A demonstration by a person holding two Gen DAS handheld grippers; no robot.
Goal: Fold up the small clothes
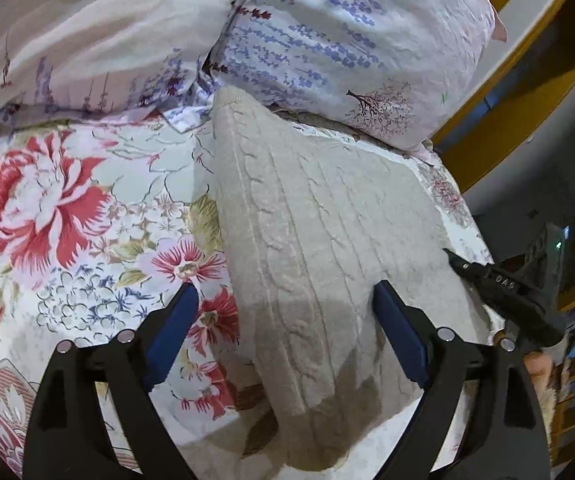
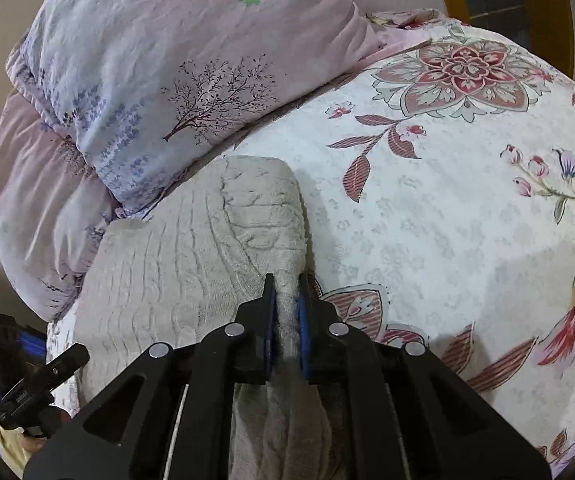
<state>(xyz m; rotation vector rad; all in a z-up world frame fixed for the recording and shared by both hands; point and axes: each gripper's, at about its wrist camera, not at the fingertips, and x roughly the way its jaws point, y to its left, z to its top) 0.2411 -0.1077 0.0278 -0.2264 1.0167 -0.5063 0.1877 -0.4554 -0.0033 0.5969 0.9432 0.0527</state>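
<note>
A bed sheet [image 1: 67, 208] printed with big red flowers covers the whole working surface. At the far side lie two pillows: a pale pink one [image 1: 99, 36] on the left and a lavender-sprigged pillow [image 1: 339, 40] on the right, its corner resting just over the far end of the garment. Past the right edge of the bed a yellow wooden frame [image 1: 519, 92] shows.

The beige cable-knit sweater [image 1: 307, 240] lies lengthwise on the sheet, running from the near edge away toward the pillows, already narrowed into a long strip; its right edge looks doubled over, forming a thick roll [image 2: 263, 216] in the right wrist view.

The right gripper [image 2: 286, 296] is clenched on that rolled edge near its close end, knit pinched between the blue pads. The left gripper [image 1: 287, 300] hangs spread wide above the near part of the sweater, one finger over the sheet, the other over the knit, grasping nothing.

I judge the fold to be mid-way: a lengthwise fold is in hand or just laid. The next move likely calls for the right tool to set its edge down flat, while the left presses or takes the near hem so the strip can be folded across toward the pillows without the bulky knit springing open.
</note>
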